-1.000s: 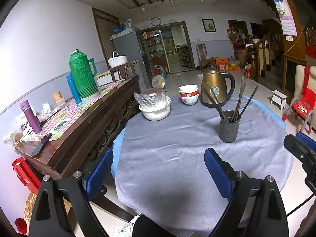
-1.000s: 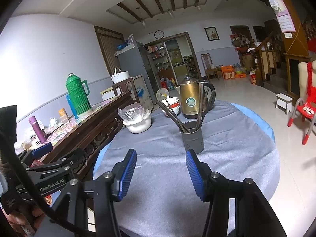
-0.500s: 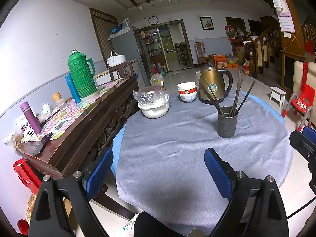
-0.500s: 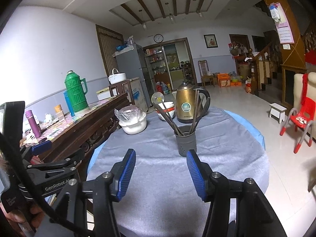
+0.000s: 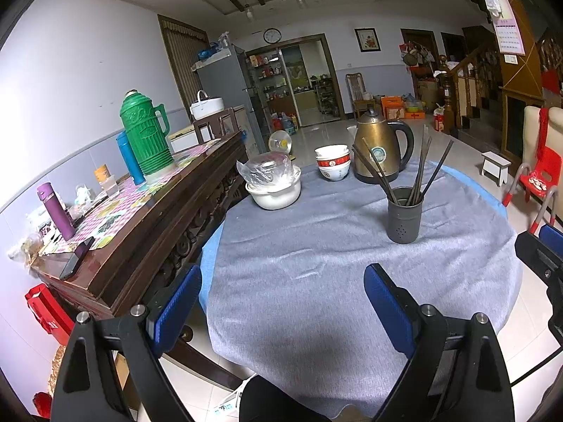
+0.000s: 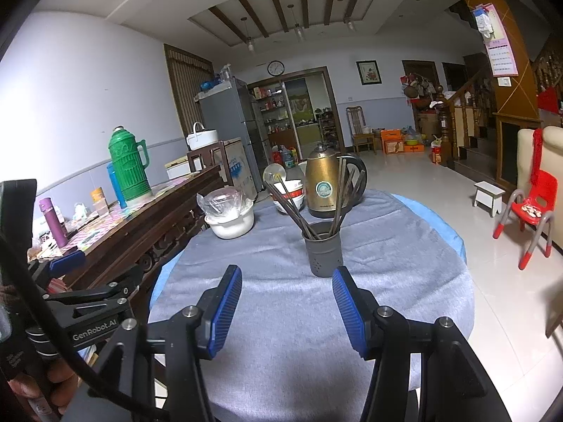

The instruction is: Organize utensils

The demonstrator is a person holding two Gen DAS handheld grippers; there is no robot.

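A dark grey utensil holder (image 5: 404, 216) (image 6: 322, 251) stands on the round table's grey cloth (image 5: 334, 274) (image 6: 288, 316), with several dark chopsticks (image 5: 418, 172) (image 6: 337, 197) leaning out of it. My left gripper (image 5: 281, 295) hangs open over the table's near edge, well short of the holder, nothing between its blue pads. My right gripper (image 6: 286, 302) is open too, empty, with the holder just beyond its tips. The left gripper's body (image 6: 88, 302) shows at the left of the right wrist view, held by a hand.
Behind the holder stand a brass kettle (image 5: 380, 151) (image 6: 325, 186), stacked red-and-white bowls (image 5: 333, 162) and a white pot covered in plastic (image 5: 274, 186) (image 6: 230, 212). A wooden sideboard (image 5: 147, 218) with a green thermos (image 5: 146, 133) borders the table's left. Red child chair (image 6: 531, 211) on the floor at right.
Both views have drawn back and up a little from the table, so the holder looks smaller and farther. Both grippers stay open and empty.
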